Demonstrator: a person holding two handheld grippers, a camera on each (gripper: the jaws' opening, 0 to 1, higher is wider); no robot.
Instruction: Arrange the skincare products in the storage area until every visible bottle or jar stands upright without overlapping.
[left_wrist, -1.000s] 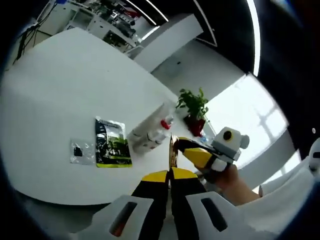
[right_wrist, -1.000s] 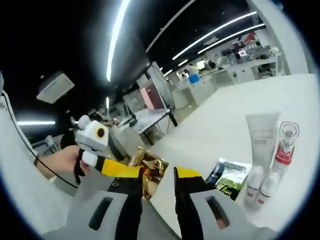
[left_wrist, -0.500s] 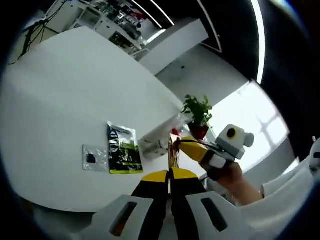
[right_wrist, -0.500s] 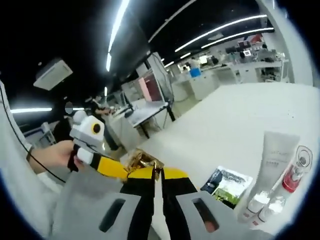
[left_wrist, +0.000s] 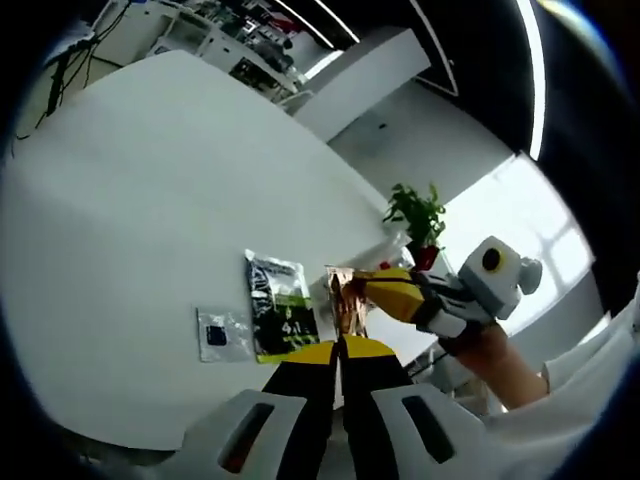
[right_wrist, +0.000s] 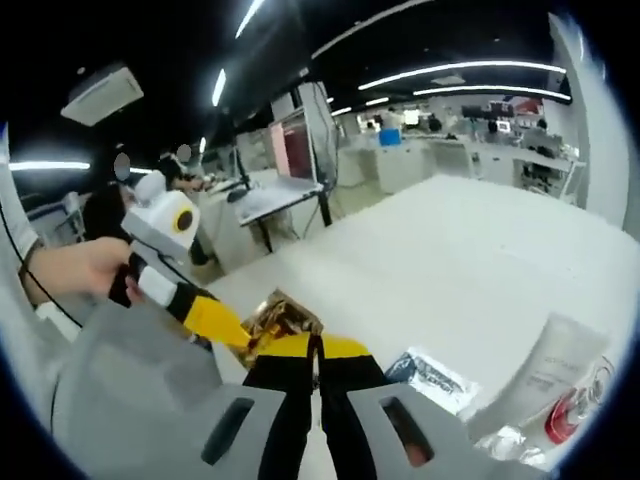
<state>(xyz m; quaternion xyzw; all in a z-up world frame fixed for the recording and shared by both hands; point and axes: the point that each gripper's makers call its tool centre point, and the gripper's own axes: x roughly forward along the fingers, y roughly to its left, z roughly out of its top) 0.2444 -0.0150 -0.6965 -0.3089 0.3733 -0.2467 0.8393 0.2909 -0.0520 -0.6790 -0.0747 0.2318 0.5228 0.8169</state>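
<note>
Since a second ago: both cameras have swung. In the right gripper view the right tool's jaws, then spread apart, are now pressed together on the gold packet. In the left gripper view the left tool was clamped on that packet then as now.

Left gripper view, left to right. Broad white desk (left_wrist: 130, 200). On it a small clear square sachet with a dark patch (left_wrist: 221, 335) lies flat. Just beside it, a dark green-and-black printed flat pouch (left_wrist: 280, 318), also flat, lime strip along its near edge. Next, the crinkled shiny gold foil packet (left_wrist: 345, 296), held edge-on above the desk's near edge. Left tool (left_wrist: 338, 352): black-and-yellow jaws clenched on the packet's lower end. Right tool (left_wrist: 358, 288) comes in from the right, yellow tips meeting the packet's upper part; a hand (left_wrist: 497, 352) holds its handle. Behind, a green potted plant in a red pot (left_wrist: 418, 222). Bottles near it are too hidden to make out.

Right gripper view, left to right. A hand (right_wrist: 70, 270) holds the left tool (right_wrist: 255, 340), which reaches in from the left, its yellow tip on the gold foil packet (right_wrist: 280, 318). Right tool (right_wrist: 314, 350): jaws closed on the packet's edge. Further right on the desk (right_wrist: 440, 260): the dark pouch (right_wrist: 432, 370), then a white plastic tube (right_wrist: 547, 372) lying flat, then a clear bottle with a red band (right_wrist: 578, 405), lying down.
</note>
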